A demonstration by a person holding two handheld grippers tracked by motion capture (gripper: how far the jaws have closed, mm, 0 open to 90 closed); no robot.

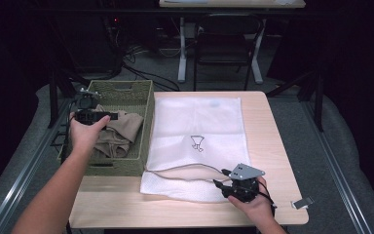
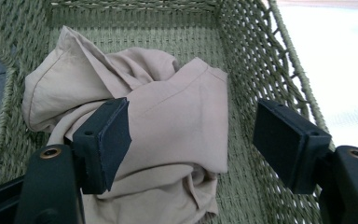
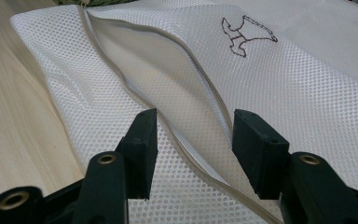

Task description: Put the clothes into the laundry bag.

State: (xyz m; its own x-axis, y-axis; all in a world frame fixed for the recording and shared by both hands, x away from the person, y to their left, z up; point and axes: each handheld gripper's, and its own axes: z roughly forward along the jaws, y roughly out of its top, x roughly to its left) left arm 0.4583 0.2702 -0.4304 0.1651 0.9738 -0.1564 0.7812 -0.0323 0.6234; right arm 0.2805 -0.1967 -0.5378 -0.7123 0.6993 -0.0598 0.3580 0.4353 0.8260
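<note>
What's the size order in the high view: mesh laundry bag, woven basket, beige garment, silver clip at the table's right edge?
1. Mesh laundry bag, covers the most area.
2. Woven basket, somewhat smaller.
3. Beige garment, bunched inside the basket, partly hidden by the left hand.
4. Silver clip, by far the smallest.

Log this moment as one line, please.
left gripper: open over beige cloth in basket | right gripper: open at mesh bag opening | nothing held
</note>
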